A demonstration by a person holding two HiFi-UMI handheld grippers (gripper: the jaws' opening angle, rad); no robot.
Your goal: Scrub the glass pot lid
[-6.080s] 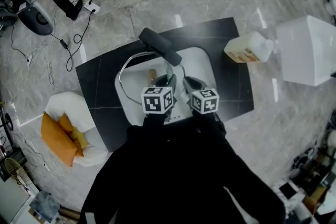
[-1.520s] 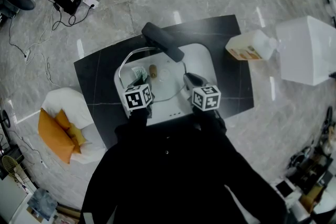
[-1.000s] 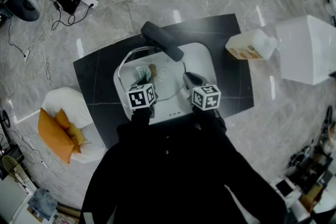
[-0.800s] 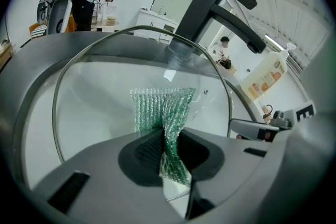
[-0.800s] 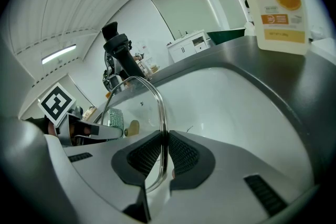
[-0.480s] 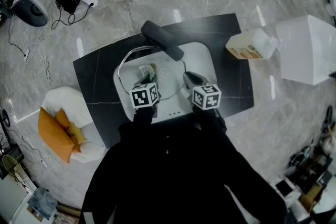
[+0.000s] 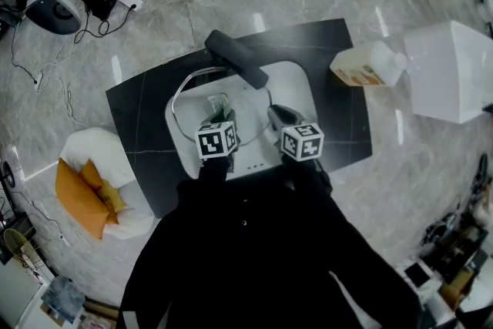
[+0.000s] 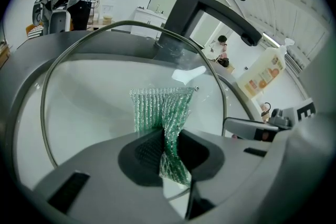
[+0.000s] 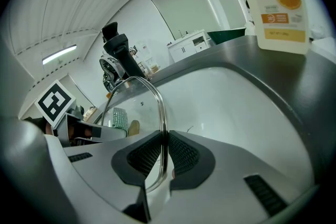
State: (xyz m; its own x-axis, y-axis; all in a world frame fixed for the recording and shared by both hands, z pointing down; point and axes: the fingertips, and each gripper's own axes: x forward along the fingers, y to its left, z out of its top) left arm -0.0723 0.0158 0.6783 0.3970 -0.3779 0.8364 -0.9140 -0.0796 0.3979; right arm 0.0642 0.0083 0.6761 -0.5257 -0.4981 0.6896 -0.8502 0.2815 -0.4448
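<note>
The glass pot lid [image 7: 202, 85] with its metal rim [image 9: 157, 99] stands on edge in the white sink [image 7: 296, 92]. My right gripper [image 9: 164, 157] is shut on the lid's rim [image 7: 266, 119]. My left gripper [image 8: 169, 152] is shut on a green mesh scrubber [image 8: 160, 107], which lies against the lid's glass [image 8: 94, 92]. In the head view the scrubber [image 7: 218, 105] shows just beyond the left gripper's marker cube [image 7: 216, 141]. The lid's wooden knob [image 9: 133, 127] shows through the glass in the right gripper view.
A black faucet [image 7: 235, 59] reaches over the sink's back. A soap bottle [image 7: 364, 68] lies on the dark countertop [image 7: 339, 127] to the right, next to a white box [image 7: 453, 72]. A white basket with orange cloths [image 7: 92, 193] sits on the floor at left.
My left gripper with the scrubber has slid right across the lid's glass, closer to the right gripper. The right gripper and lid have stayed put.
</note>
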